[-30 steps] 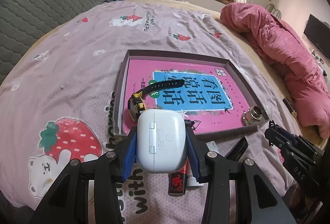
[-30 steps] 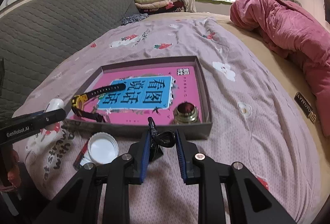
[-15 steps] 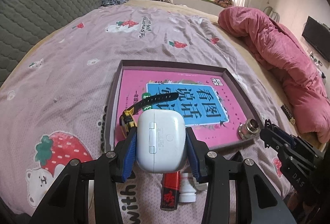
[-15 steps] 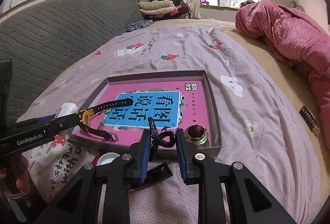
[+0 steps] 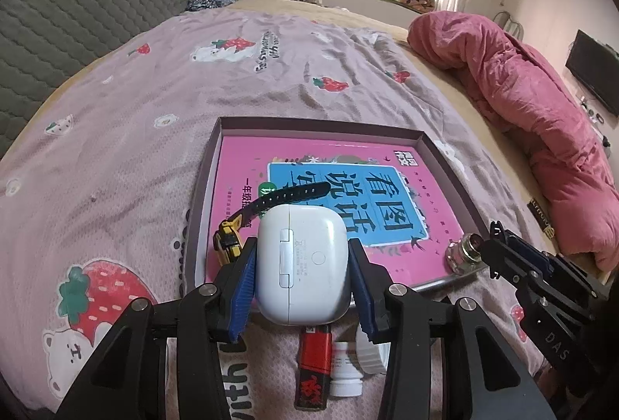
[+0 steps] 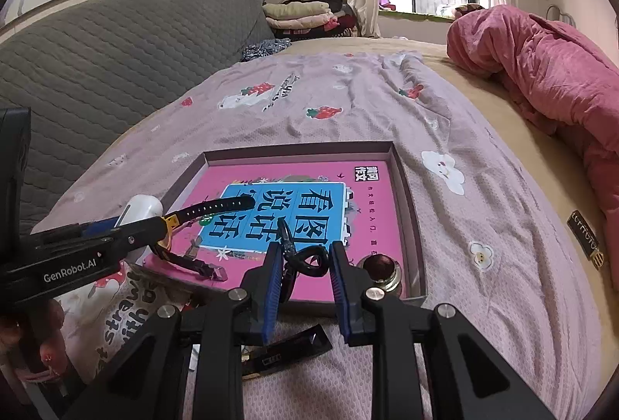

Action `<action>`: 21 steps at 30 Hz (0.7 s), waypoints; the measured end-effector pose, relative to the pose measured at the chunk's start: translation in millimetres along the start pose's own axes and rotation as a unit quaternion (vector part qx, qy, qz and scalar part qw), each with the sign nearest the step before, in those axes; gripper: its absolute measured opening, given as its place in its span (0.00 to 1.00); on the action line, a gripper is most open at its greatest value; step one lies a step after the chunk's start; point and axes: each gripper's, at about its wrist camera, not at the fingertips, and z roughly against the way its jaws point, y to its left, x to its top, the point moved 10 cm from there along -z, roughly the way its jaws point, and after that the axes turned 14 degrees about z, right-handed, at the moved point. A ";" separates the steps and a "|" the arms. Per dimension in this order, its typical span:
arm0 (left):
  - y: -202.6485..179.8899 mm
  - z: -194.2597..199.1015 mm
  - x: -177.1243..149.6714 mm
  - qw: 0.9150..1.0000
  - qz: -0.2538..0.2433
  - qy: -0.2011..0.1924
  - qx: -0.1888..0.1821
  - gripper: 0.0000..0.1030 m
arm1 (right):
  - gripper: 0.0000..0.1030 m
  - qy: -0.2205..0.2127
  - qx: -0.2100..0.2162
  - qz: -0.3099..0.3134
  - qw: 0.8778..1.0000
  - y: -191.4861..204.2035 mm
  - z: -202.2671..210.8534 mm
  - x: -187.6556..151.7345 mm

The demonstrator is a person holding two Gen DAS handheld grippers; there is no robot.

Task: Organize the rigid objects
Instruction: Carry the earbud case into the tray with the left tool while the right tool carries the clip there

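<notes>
My left gripper [image 5: 301, 257] is shut on a white earbud case [image 5: 303, 265], held upright above the near left corner of a shallow brown tray [image 5: 321, 124]. In the tray lie a pink book [image 5: 348, 184], a yellow watch with a black strap [image 5: 286, 197] and a metal knob [image 5: 462, 257]. My right gripper [image 6: 305, 257] is shut on a small black looped clip [image 6: 305, 261] over the near edge of the tray [image 6: 406, 211], just left of the metal knob [image 6: 381, 267]. The left gripper [image 6: 154, 222] with the case [image 6: 141, 207] shows at the left of the right wrist view.
On the strawberry-print bedspread in front of the tray lie a red and black lighter [image 5: 314, 362], a white bottle [image 5: 348, 366] and a flat black item [image 6: 286, 346]. A pink quilt [image 5: 522, 102] is heaped at the right. A grey padded headboard [image 6: 116, 44] runs along the left.
Both grippers have moved forward toward the tray with their loads still held. The right one has come from the bedspread to over the tray's near edge.
</notes>
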 end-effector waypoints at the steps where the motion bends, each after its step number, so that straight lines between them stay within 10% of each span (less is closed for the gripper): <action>1: 0.4 -1.0 0.5 1.000 0.001 0.001 0.000 0.44 | 0.24 0.000 0.000 0.000 1.000 1.0 -0.2 0.2; 21: -4.2 -14.7 10.7 1.000 -0.001 0.006 -0.004 0.44 | 0.24 0.005 -0.001 0.008 1.000 3.5 -19.4 16.7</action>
